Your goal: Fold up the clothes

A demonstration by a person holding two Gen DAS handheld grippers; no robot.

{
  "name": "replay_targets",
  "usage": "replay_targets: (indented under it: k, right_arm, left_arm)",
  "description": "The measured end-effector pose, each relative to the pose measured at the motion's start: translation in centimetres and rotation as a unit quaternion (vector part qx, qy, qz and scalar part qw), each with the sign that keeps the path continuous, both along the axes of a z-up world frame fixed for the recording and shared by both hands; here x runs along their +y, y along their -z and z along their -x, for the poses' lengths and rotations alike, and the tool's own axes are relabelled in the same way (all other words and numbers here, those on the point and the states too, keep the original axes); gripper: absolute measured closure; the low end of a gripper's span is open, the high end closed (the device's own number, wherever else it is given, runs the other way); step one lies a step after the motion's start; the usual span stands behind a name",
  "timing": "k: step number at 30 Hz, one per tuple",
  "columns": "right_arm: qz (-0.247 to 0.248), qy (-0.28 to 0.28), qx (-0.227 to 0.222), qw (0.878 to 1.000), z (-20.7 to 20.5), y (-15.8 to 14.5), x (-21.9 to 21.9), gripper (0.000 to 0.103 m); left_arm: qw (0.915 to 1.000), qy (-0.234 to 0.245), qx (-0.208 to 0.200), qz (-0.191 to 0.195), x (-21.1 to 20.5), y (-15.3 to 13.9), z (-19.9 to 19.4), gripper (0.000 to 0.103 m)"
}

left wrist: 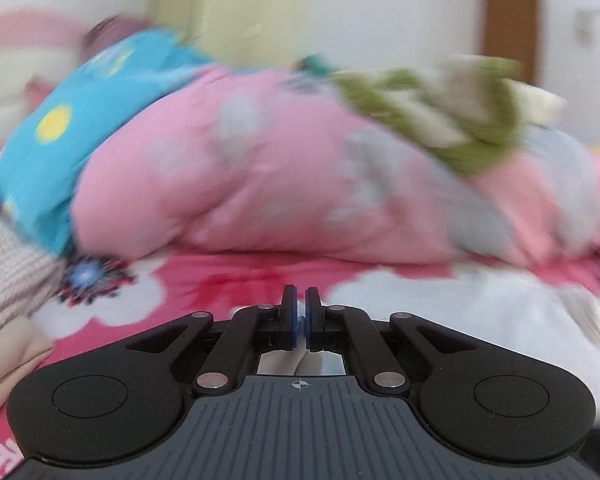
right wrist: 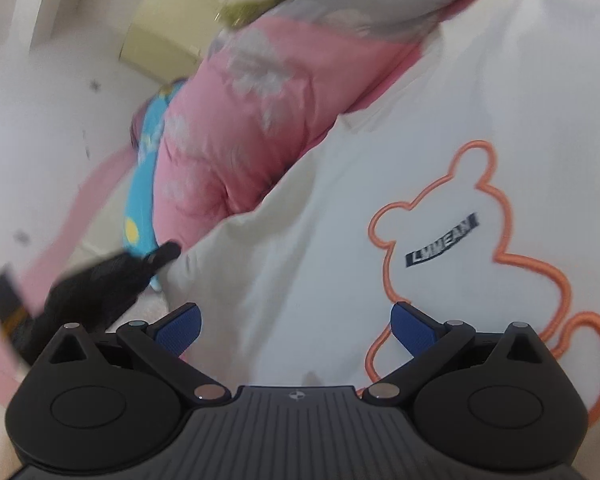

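- Left gripper [left wrist: 300,312], low over the bed: its black fingers with blue pads are pressed together, only a sliver between them, and whether cloth is caught in there I cannot tell.
- Beneath it, a pink bedsheet with big white flower shapes [left wrist: 228,280]; at 3 o'clock the white cloth [left wrist: 440,312] spreads across it.
- At 12 o'clock, a puffy pink quilt with pale grey-white blotches [left wrist: 268,168], blurred; a bright blue fabric with a yellow dot [left wrist: 56,128] lies against it at 10 o'clock, an olive-green and cream cloth [left wrist: 440,108] on top at 1 o'clock.
- Brown wooden door [left wrist: 510,28] far off at 1 o'clock.
- Right gripper [right wrist: 296,330]: blue-padded fingers [right wrist: 178,330] spread wide, nothing between them.
- It hovers over the white garment with an orange bear outline and a small black label [right wrist: 440,200], which fills the view from 12 to 4 o'clock.
- At 9 o'clock, the other gripper's black tip touches that garment's edge.
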State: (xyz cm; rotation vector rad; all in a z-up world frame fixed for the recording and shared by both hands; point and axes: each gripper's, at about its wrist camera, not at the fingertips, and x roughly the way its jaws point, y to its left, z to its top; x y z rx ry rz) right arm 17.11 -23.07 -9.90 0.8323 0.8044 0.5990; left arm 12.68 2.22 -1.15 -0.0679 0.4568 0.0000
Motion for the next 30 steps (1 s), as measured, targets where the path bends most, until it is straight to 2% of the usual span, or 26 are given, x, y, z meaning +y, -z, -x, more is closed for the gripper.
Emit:
replay_targets:
  k: [4,9,13,16,20,22,23,24,26,28,30]
  right_arm:
    - [-0.053,0.025,0.011,0.998,0.1,0.5,-1.5,0.001]
    - [-0.102,0.044,0.022,0.994,0.0,1.1,-2.7,0.001]
    - [-0.097,0.044,0.019,0.994,0.0,1.1,-2.5,0.001]
    - [-0.088,0.043,0.016,0.995,0.0,1.1,-2.2,0.001]
    - [-0.078,0.041,0.012,0.996,-0.1,1.1,-1.9,0.001]
    - [-0.074,0.041,0.01,0.996,-0.1,1.0,-1.8,0.001]
    - [-0.073,0.04,0.008,0.996,-0.1,1.0,-1.8,0.001]
    - [-0.074,0.04,0.008,0.996,0.0,1.0,-1.8,0.001]
    - [-0.08,0.041,0.009,0.996,0.0,1.1,-2.0,0.001]
    - [-0.094,0.043,0.012,0.995,0.0,1.3,-2.3,0.001]
    - [-0.116,0.047,0.017,0.992,-0.1,1.6,-2.9,0.001]
  left_arm:
    - [0.997,0.061,0.001,-0.049,-3.4,1.4,2.9,0.101]
    - [0.9876,0.123,0.013,-0.096,-5.3,3.1,6.0,0.098]
    - [0.9846,0.156,0.024,-0.076,-4.7,3.2,8.4,0.094]
    - [0.9855,0.155,0.017,-0.067,-3.9,2.7,9.7,0.084]
    - [0.9904,0.109,0.003,-0.084,-3.5,2.5,9.4,0.049]
    - [0.9919,0.091,-0.002,-0.088,-3.5,2.1,8.2,0.039]
    - [0.9924,0.084,0.0,-0.09,-3.5,1.9,7.5,0.03]
    - [0.9931,0.072,0.005,-0.093,-3.8,1.8,6.5,0.029]
    - [0.9956,0.051,0.019,-0.077,-4.3,1.7,4.4,0.029]
    - [0.9977,0.034,0.037,-0.047,-4.3,1.8,2.4,0.034]
    - [0.9979,0.019,0.055,-0.028,-4.0,2.1,1.1,0.062]
